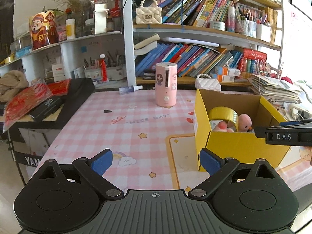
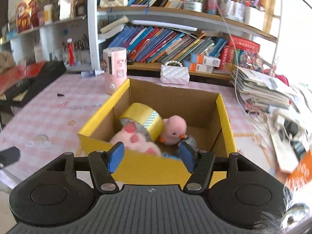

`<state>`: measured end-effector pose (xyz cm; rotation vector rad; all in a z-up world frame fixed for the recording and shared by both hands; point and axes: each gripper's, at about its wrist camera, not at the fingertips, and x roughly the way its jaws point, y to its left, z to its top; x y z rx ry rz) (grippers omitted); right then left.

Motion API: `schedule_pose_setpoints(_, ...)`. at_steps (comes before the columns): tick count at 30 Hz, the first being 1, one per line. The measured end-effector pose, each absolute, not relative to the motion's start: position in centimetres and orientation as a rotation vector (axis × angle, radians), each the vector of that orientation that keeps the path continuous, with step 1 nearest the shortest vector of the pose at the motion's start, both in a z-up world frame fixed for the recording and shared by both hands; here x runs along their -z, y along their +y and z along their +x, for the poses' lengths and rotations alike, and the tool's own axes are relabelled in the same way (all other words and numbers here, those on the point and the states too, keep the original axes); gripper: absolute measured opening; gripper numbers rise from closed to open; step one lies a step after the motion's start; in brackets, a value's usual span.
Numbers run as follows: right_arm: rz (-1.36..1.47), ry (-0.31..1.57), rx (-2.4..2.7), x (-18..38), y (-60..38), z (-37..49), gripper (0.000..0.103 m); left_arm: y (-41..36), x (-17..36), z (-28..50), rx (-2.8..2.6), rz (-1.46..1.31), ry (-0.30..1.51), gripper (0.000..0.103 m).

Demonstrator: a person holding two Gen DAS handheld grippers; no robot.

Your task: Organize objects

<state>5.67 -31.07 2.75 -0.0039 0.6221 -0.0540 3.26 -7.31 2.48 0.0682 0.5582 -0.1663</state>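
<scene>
Box [image 2: 136, 167], yellow cardboard, sits on pink checked surface [image 1: 117, 128] w/ tape roll [image 2: 144, 117], pink chick plush [image 2: 174, 129] & pink paw plush [image 2: 134, 138] inside. Right tool [image 2: 152, 156] over box's near wall, jaws partway apart, nothing betw. them. Left tool [image 1: 156, 162] wide, empty, above surface left of box. Pink humidifier [image 1: 166, 84] upright behind.

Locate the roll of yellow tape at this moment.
The roll of yellow tape lies inside the yellow box, at its left side, leaning over a pink plush paw, with the pink plush chick beside it.
</scene>
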Motion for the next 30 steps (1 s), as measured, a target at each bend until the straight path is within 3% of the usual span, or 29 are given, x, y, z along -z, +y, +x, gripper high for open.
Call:
schedule_pose_setpoints(13,0.093,0.607,0.166,-1.3,-25.6,-0.7,0.087,-5.4,-1.7,-0.9,0.144,0.122,0.562,0.098)
schedule_pose_setpoints(30,0.075,0.643,0.226,0.5,-22.6,-4.2,0.101,-4.5,-0.4,-2.6,0.105,0.125,0.588,0.101)
